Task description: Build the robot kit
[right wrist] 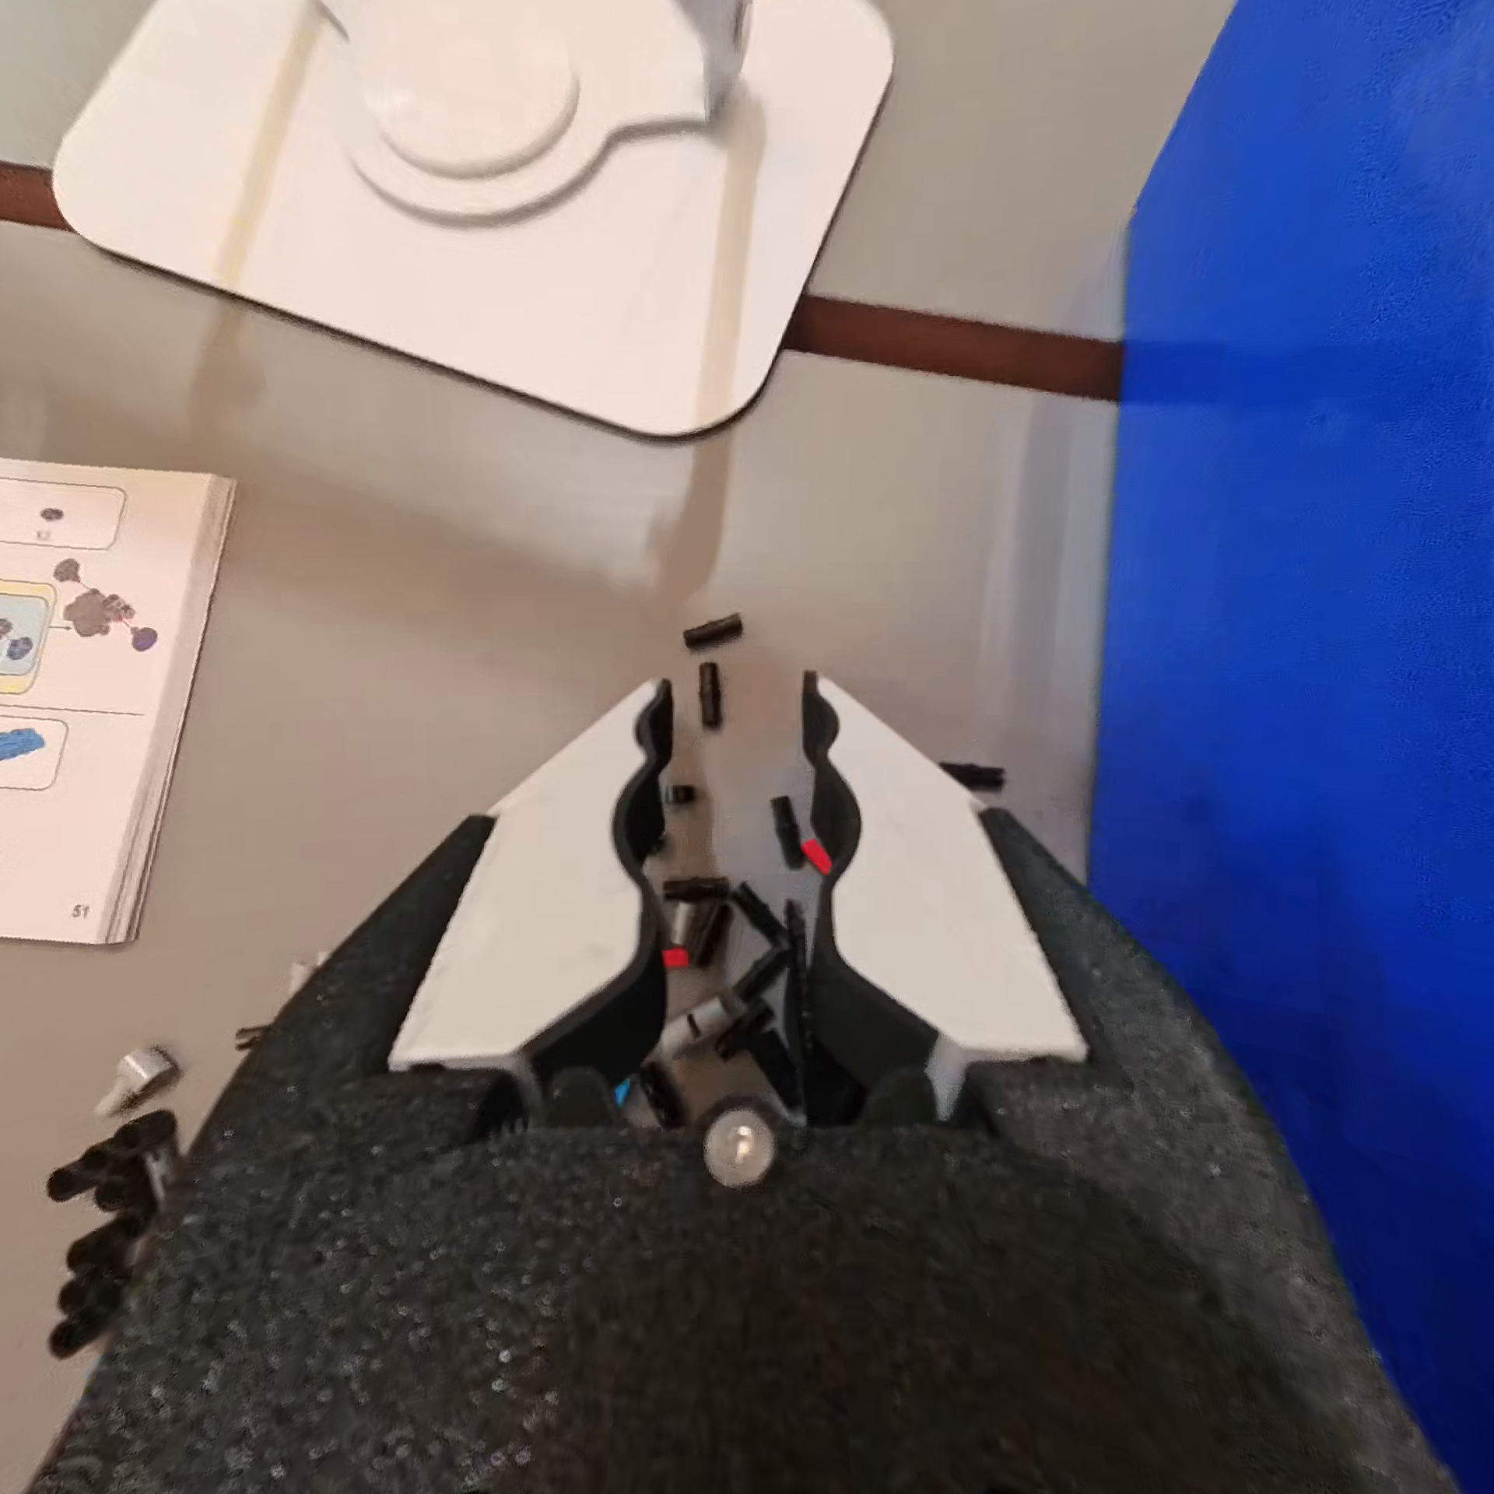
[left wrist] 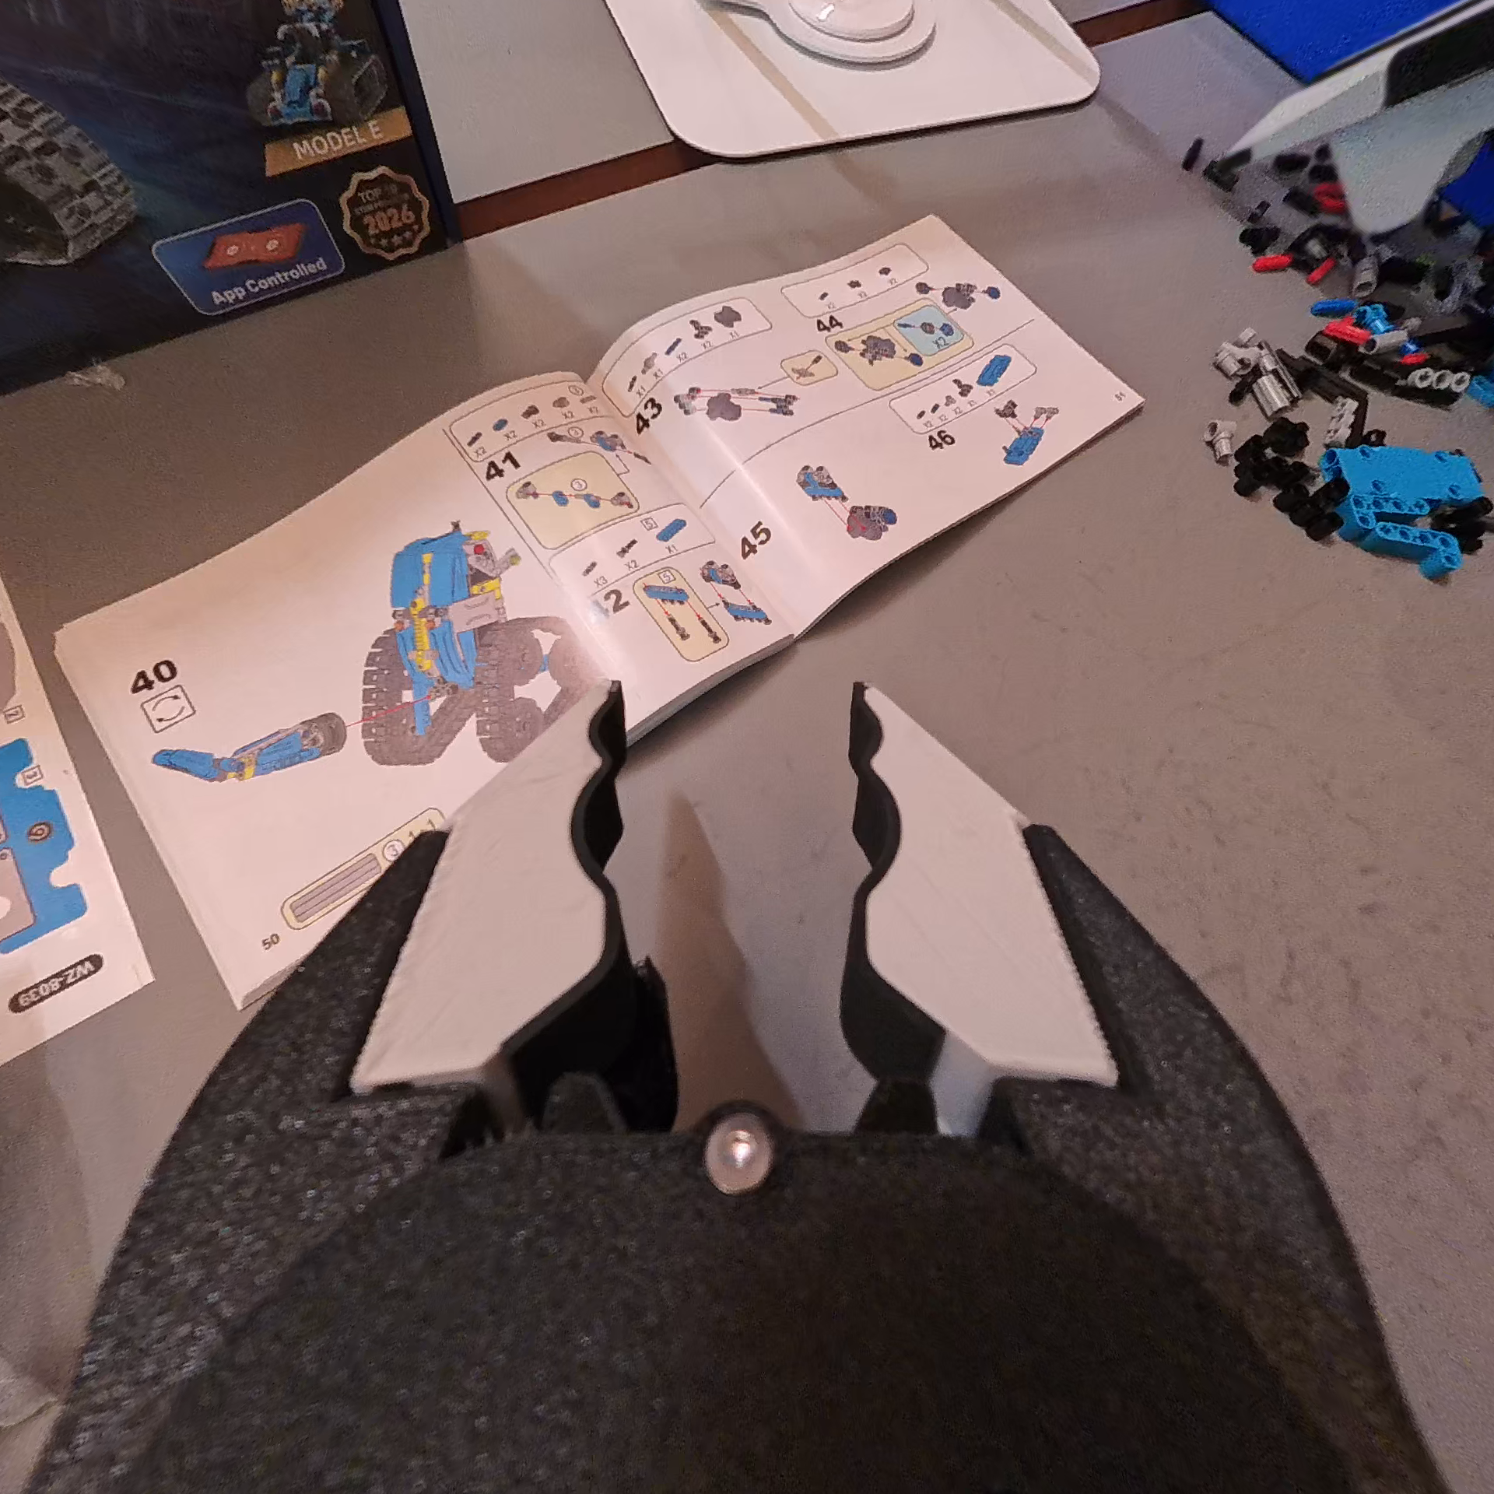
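Note:
My left gripper [left wrist: 736, 703] is open and empty, hovering over the grey table at the near edge of an open instruction booklet [left wrist: 566, 550]. At the right lies a pile of small building pieces [left wrist: 1342, 380], black, grey, red and blue, with a blue assembled block [left wrist: 1399, 505]. The right gripper [left wrist: 1366, 105] shows blurred above that pile. In the right wrist view my right gripper [right wrist: 736, 687] is open over the pile of pieces [right wrist: 728, 930]. A small black pin [right wrist: 710, 694] lies between its fingertips and another black pin [right wrist: 713, 630] just beyond. It holds nothing.
A white flat stand base [left wrist: 873, 89] sits at the back, also in the right wrist view [right wrist: 485, 202]. A dark product box [left wrist: 202, 162] stands back left. A sticker sheet [left wrist: 40, 849] lies at the left. A blue surface [right wrist: 1310, 566] rises at the right. The left gripper's tips are roughly 40 cm from the right gripper's. The blue assembled block [left wrist: 1399, 505] is about 20 cm from my right fingertips.

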